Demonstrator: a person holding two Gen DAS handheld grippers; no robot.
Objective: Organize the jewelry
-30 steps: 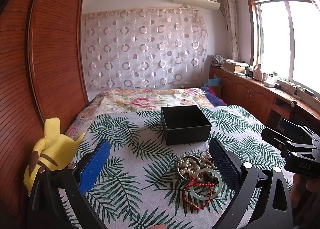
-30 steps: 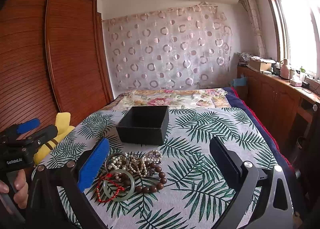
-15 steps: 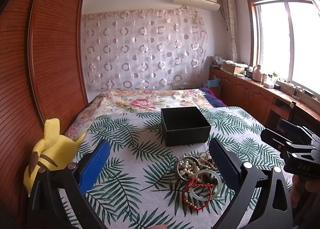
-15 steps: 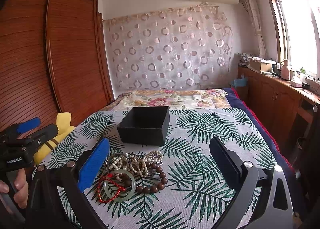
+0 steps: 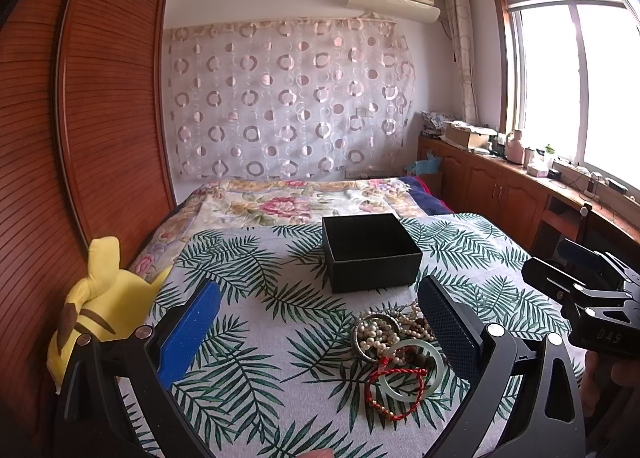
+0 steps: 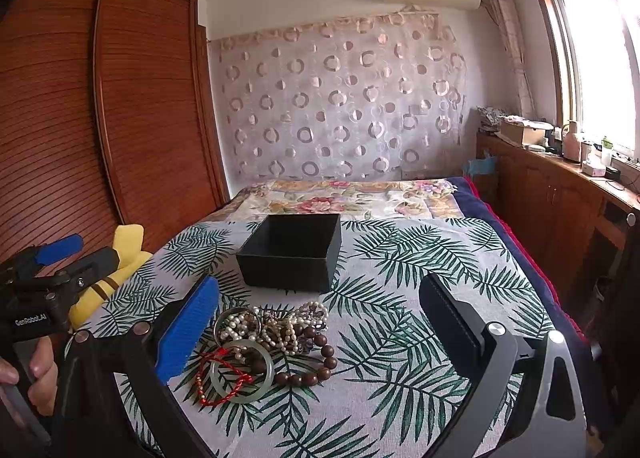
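A pile of jewelry lies on the leaf-print cloth: a pale green jade bangle (image 6: 242, 375), a red cord bracelet (image 6: 216, 378), pearl strands (image 6: 280, 328), a brown wooden bead bracelet (image 6: 316, 358) and a silver bangle (image 6: 234, 328). The jade bangle (image 5: 412, 372) and the pearl strands (image 5: 380, 332) also show in the left wrist view. An empty black box (image 6: 294, 252) (image 5: 370, 252) stands open behind the pile. My left gripper (image 5: 320, 322) is open and empty, left of the pile. My right gripper (image 6: 320, 318) is open and empty, held above the pile.
A yellow plush toy (image 5: 96, 298) lies at the cloth's left edge beside a wooden wardrobe (image 5: 80, 117). A floral blanket (image 5: 296, 201) covers the bed behind the box. Wooden cabinets (image 6: 560, 193) with clutter run under the window on the right.
Both views have shifted only slightly; the grippers stay open and the jewelry and box have not moved.
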